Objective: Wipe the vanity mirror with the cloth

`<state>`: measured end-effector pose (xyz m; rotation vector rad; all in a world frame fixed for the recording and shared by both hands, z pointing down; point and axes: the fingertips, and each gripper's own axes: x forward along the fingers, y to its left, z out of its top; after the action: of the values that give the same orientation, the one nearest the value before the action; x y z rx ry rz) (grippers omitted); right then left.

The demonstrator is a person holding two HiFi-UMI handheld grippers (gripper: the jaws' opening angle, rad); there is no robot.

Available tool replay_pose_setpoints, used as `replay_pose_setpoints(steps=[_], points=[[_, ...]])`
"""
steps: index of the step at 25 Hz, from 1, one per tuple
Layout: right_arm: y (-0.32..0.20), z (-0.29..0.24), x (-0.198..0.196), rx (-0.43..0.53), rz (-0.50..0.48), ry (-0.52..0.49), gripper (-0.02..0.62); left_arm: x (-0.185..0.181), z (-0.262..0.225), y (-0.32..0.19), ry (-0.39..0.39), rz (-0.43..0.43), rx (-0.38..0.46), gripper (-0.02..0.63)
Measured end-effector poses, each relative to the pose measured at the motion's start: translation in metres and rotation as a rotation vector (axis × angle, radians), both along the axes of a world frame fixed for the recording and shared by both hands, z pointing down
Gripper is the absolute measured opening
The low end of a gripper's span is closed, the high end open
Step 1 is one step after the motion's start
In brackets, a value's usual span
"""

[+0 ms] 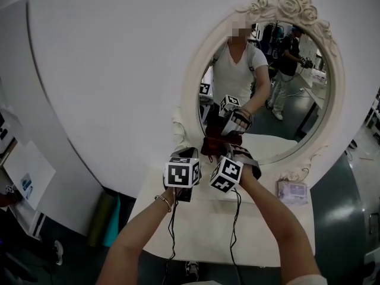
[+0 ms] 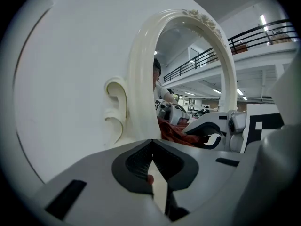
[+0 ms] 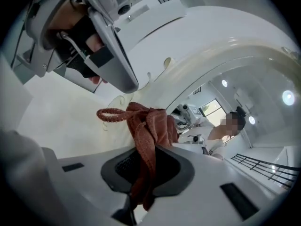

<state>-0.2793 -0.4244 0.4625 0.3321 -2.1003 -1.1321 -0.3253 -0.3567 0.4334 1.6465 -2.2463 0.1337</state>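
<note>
Right gripper fingers being clenched on red cloth, apparently pressed to vanity mirror at its 7 o'clock rim. Left gripper fingers being held closed, empty. Wiping likely being begun; upward sweep across glass being called for next.

You face an oval vanity mirror standing upright. Its cream frame is carved, with roses at the top and scrolls at the sides. A dark red woven cloth is bunched and pinched between the jaws of your right gripper, and a loop of its edge sticks out to one side. The cloth sits at the mirror's lower left, close to the glass and reflected in it. Whether it touches the glass cannot be told.
</note>
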Motion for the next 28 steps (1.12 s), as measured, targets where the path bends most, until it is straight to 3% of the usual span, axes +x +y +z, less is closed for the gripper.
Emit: replay_pose_setpoints(steps=[7, 16, 22, 28], points=[[-0.005, 0.041, 0.013, -0.078, 0.039, 0.035, 0.060, 0.010, 0.037, -0.001, 0.036, 0.020, -0.054, 0.011], [-0.010, -0.002, 0.033, -0.045, 0.069, -0.041, 0.060, 0.021, 0.018, -0.011, 0.030, 0.037, -0.034, 0.011], [-0.021, -0.057, 0.059, 0.005, 0.110, -0.109, 0.060, 0.032, -0.034, -0.026, -0.078, 0.070, -0.003, 0.011], [-0.031, -0.143, 0.086, 0.145, 0.138, -0.173, 0.060, 0.039, -0.116, -0.043, -0.205, 0.093, 0.088, 0.011]])
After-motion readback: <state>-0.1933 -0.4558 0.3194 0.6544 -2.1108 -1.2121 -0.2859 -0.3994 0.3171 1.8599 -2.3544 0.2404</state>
